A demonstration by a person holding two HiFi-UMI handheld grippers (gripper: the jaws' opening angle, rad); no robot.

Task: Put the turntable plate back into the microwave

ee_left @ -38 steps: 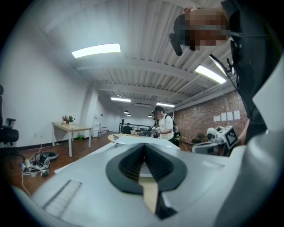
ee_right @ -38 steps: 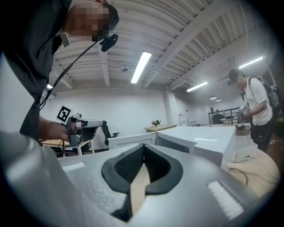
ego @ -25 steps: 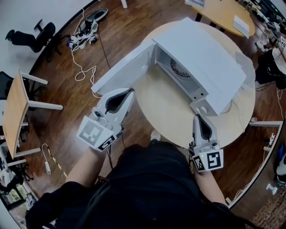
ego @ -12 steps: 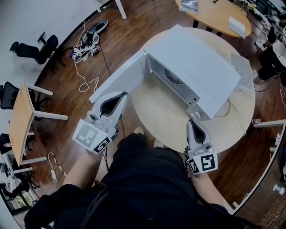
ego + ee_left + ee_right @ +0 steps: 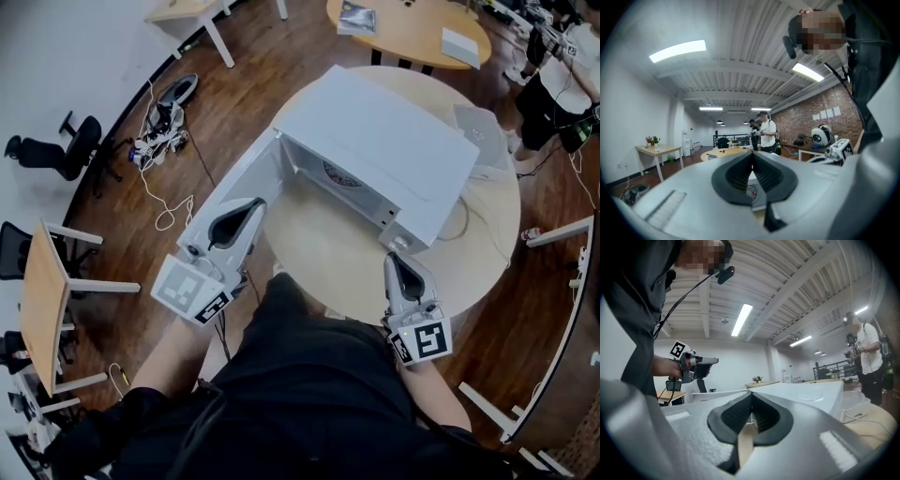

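The white microwave (image 5: 384, 141) stands on the round table with its door (image 5: 230, 197) swung open to the left. The patterned turntable plate (image 5: 339, 175) lies inside the cavity. My left gripper (image 5: 256, 202) is shut and empty, level, with its tip over the open door's outer end. In the left gripper view its jaws (image 5: 752, 153) meet with nothing between them. My right gripper (image 5: 391, 256) is shut and empty too, just short of the microwave's front right corner. The right gripper view shows its jaws (image 5: 751, 393) closed, with the microwave's white side (image 5: 806, 392) beyond.
The round wooden table (image 5: 347, 253) has bare top in front of the microwave. A clear tray (image 5: 483, 141) with a cable sits behind it at the right. Around stand another table (image 5: 412, 28), a small desk (image 5: 37, 291), an office chair (image 5: 56, 150), floor cables (image 5: 159, 131) and people (image 5: 553, 84).
My left gripper has come a little up and in, so its tip now overlaps the open door. The right gripper has kept its place. The head view has shifted.
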